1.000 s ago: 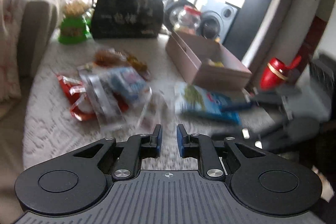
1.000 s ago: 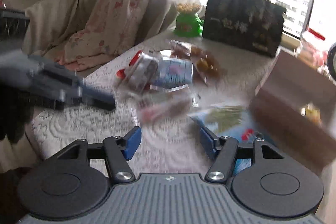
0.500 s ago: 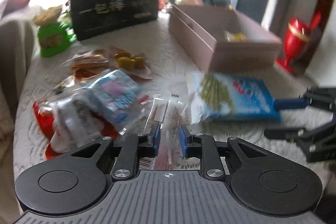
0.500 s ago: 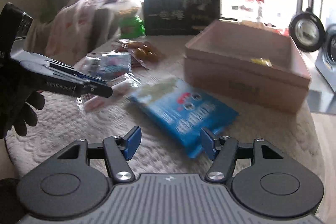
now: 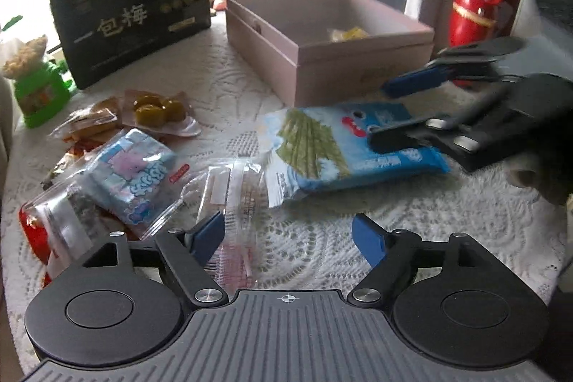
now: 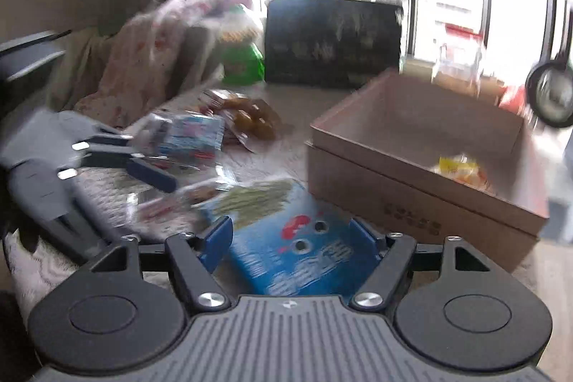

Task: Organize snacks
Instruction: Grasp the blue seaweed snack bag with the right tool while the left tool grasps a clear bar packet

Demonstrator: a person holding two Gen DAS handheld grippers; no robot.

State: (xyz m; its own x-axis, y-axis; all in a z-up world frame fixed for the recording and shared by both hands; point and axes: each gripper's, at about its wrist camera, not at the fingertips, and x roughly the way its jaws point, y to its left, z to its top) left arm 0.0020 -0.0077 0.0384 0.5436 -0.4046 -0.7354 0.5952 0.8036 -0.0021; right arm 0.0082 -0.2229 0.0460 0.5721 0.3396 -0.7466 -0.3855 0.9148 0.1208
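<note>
closing too early could pinch only a loose corner of the blue snack bag point(image 6: 286, 249), so it might sag or slip on the way to the box point(image 6: 412, 174). the right gripper point(image 6: 292, 240) straddles it, jaws opening, pads not pressing. the bag lies flat on the tablecloth point(image 5: 412, 213) just beside the box, long axis running from this gripper toward the snack pile point(image 5: 118, 167); the left gripper point(image 5: 288, 237) is opening over a clear wrapper point(image 5: 236, 203).

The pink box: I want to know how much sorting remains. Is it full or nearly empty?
Nearly empty: the pink box is open-topped, with only one yellow snack visible inside.
</note>
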